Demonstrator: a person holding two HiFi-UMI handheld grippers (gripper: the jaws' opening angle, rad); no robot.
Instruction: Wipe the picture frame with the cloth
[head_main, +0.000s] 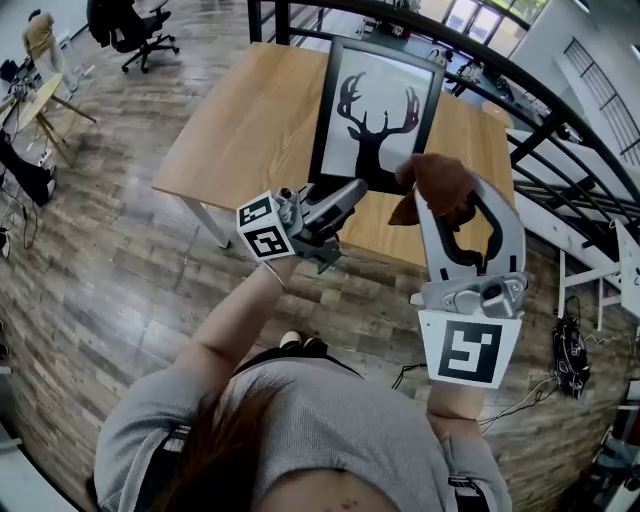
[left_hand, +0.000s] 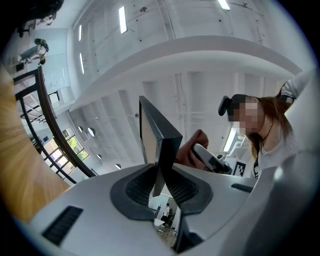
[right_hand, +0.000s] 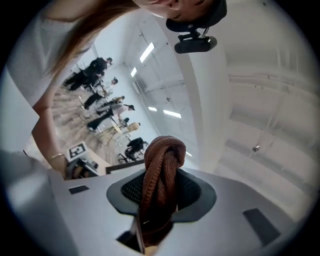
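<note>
At centre, the picture frame (head_main: 375, 110) is clamped by the left gripper (head_main: 348, 193). The cloth (head_main: 440, 178) is pinched by the right gripper (head_main: 447, 200).

Seen from above, a person in a grey top holds both arms out in front. The bare left forearm (head_main: 230, 325) reaches forward, and the left gripper (head_main: 352, 190) tilts upward with its jaws clamped on the near edge of the picture frame (head_main: 328, 110). Just to its right, the right gripper (head_main: 447, 197) points away from the body, its jaws pinched tight on a bunched brown cloth (head_main: 437, 172).
</note>
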